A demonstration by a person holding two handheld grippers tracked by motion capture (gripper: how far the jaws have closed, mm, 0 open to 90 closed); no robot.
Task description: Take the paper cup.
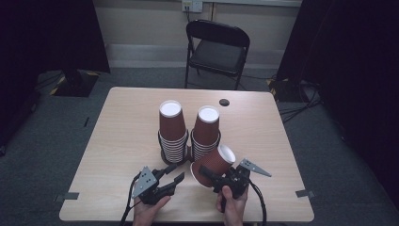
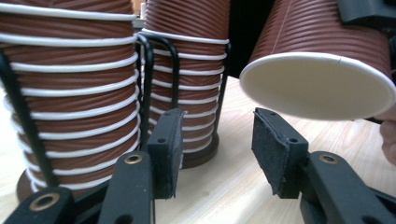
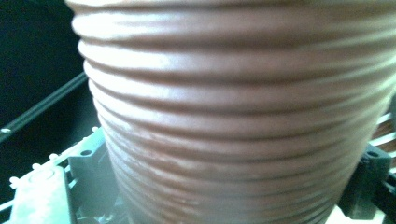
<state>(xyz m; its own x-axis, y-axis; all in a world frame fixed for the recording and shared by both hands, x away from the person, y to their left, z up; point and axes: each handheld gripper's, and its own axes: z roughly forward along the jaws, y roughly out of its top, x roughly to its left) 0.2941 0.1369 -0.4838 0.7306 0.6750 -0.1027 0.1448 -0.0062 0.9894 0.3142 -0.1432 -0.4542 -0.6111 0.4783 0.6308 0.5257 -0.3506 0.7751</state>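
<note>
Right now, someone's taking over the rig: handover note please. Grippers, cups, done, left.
Right gripper: shut on a single brown cup, tilted, above the table.
Left gripper: open, nothing between its jaws, pointing at the base of the stacks.
Cups: left stack and right stack stand upside down in black wire holders mid-table.
Done: one cup is separate from the stacks.
Left: unclear from here; probably placing the held cup.

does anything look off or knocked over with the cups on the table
Nothing is spilled or damaged. Two stacks of upside-down cups stand upright in black wire holders. The one tilted thing is a single cup, held off the table by the right claw. The left claw is open and holds nothing.
</note>
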